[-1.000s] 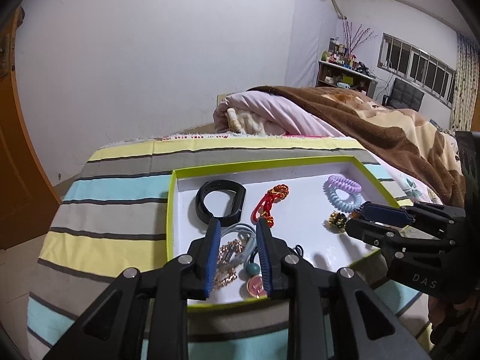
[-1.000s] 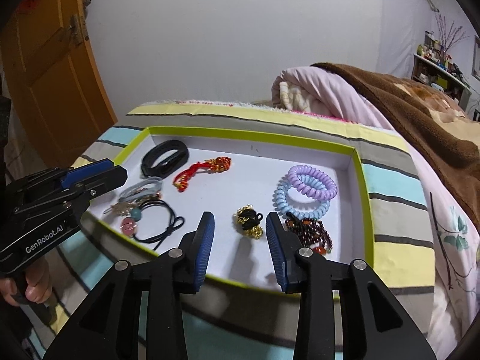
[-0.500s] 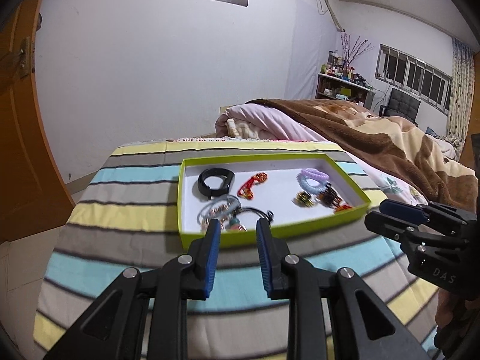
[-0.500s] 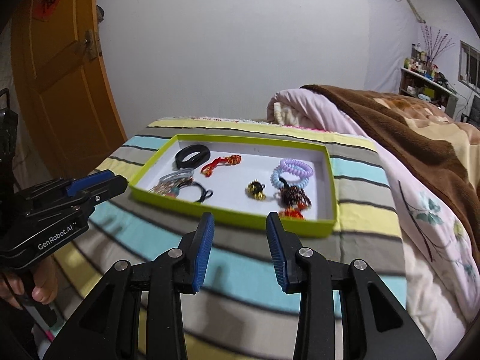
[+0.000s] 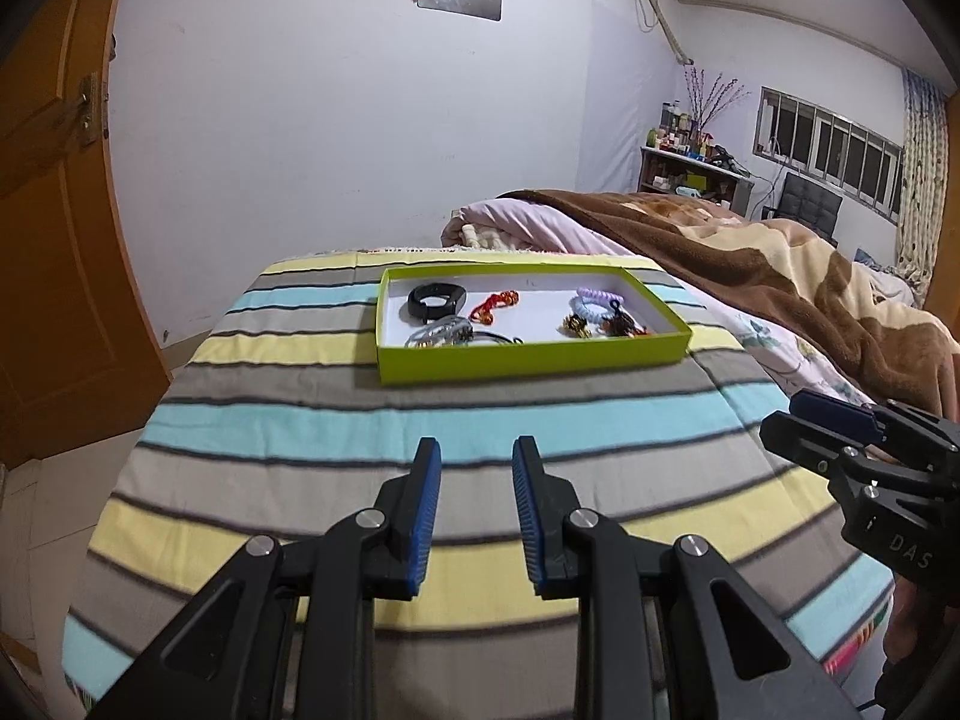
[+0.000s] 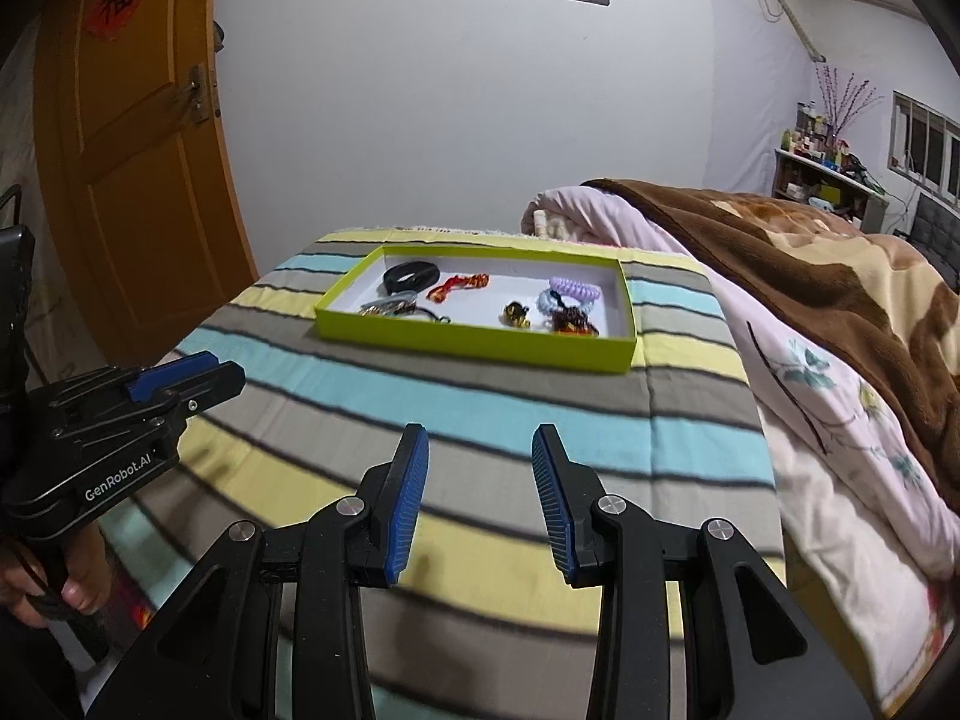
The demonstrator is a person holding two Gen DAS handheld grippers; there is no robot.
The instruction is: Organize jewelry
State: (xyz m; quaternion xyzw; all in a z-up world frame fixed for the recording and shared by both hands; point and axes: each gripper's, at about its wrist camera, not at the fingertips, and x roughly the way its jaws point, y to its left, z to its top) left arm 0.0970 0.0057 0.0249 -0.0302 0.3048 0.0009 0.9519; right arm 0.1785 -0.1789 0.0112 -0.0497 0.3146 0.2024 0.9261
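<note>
Jewelry tray on striped bed, both grippers clear of it.
Left wrist view: left gripper (image 5: 474, 462) open-jawed, empty, well short of green tray (image 5: 528, 354) holding black bracelet (image 5: 437, 300) and coil ties (image 5: 594, 303). Right wrist view: right gripper (image 6: 480, 450) open-jawed, empty, near striped blanket (image 6: 456, 402); tray beyond.

The left gripper (image 5: 474, 468) and right gripper (image 6: 480, 456) hover side by side, angled downward, jaws parted and empty. A hand (image 6: 54, 588) grips the left gripper's handle.
</note>
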